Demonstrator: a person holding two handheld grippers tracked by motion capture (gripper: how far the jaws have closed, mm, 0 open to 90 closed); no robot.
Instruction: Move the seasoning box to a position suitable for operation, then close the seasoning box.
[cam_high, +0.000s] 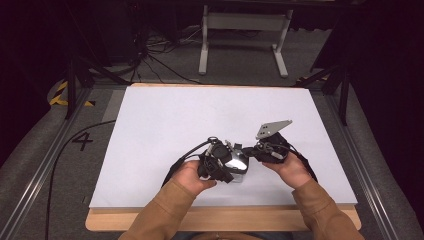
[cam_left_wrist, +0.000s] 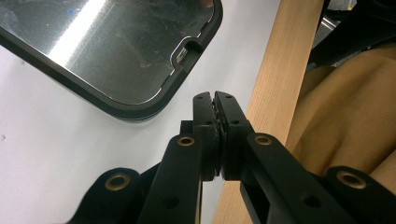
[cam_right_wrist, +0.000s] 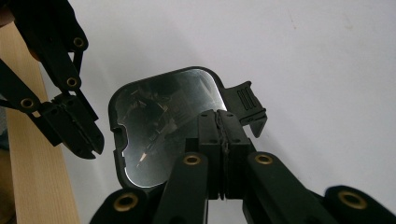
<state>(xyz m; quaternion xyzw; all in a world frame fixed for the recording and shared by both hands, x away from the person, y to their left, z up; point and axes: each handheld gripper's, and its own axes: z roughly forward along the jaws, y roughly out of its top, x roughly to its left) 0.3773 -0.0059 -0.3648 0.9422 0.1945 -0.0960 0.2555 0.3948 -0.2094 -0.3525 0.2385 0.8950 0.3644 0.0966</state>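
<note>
Both the left gripper (cam_left_wrist: 217, 100) and right gripper (cam_right_wrist: 218, 119) hover with jaws pressed together, empty, flanking the shiny black-rimmed metal lid (cam_right_wrist: 163, 126) near the white table's (cam_high: 165, 115) front edge, seemingly poised to grasp it

A lab: dark room, white counter (cam_high: 165, 125) in a metal frame (cam_high: 47, 160), cables (cam_high: 155, 60) on carpet behind it.

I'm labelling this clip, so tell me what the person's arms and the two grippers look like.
Tan sleeves cover both forearms. Both grippers are black: the left gripper and right gripper have flat linkage arms with brass-ringed pivots. A grey triangular plate tops the right one; black cables trail from each.
</note>
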